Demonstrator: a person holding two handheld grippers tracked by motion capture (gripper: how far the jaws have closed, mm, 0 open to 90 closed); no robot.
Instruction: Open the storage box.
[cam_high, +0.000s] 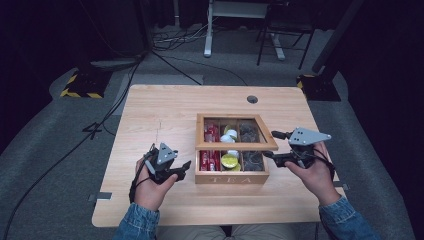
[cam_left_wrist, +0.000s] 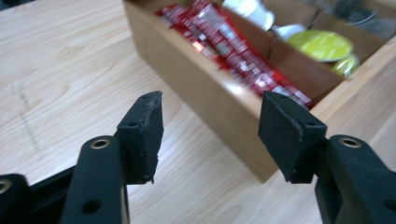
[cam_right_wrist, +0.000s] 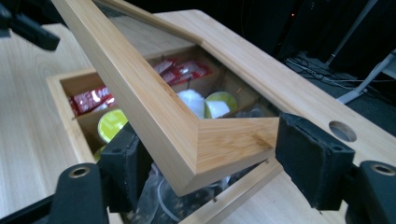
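A wooden tea box marked TEA stands at the table's middle, its glass-paned lid half raised. Inside are red sachets, yellow capsules and dark items at the right. My right gripper is open at the lid's right front corner, one jaw above the frame and one below. In the right gripper view the lid corner lies between the jaws of that gripper. My left gripper is open beside the box's left front corner, holding nothing. In the left gripper view the left gripper faces the box wall.
The light wooden table has a cable hole behind the box. A person's hands in denim sleeves hold both grippers. Around the table is grey floor with cables, and desk legs stand at the back.
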